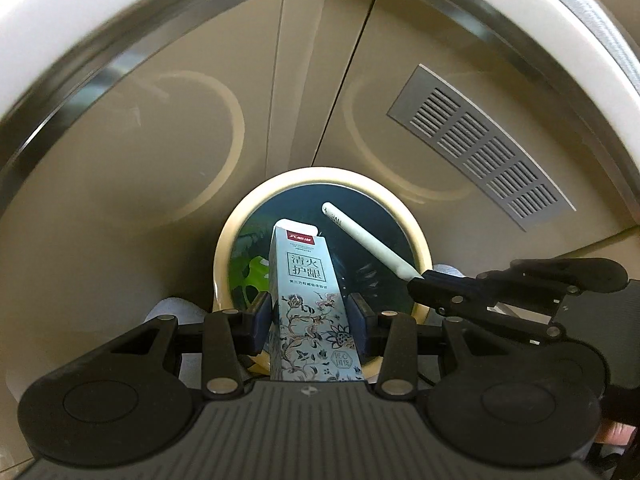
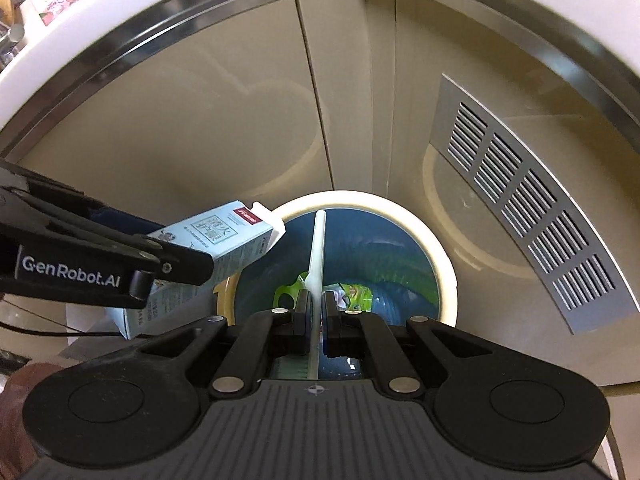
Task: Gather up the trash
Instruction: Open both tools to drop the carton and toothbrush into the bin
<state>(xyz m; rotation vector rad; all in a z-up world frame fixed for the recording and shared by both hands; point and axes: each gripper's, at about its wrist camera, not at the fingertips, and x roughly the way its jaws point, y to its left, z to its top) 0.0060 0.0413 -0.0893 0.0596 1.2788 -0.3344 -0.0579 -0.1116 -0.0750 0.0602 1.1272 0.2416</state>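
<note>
Inside, the bin (image 2: 442, 264) holds green wrappers (image 2: 354, 294).

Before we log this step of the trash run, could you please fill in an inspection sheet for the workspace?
Surface: beige cabinet fronts face the cameras; no table top seen.
Job's things: a pale blue carton and a white stick, both over the mouth of the trash bin, which has a blue liner.
Clutter: green wrappers already lie in the bin.
Grippers: left gripper clamped on the carton; right gripper clamped on the stick.
Cables: a thin black cable trails under the left gripper.
Surroundings: a grey vent grille in the cabinet door; a white counter edge above, with boxes on it.
</note>
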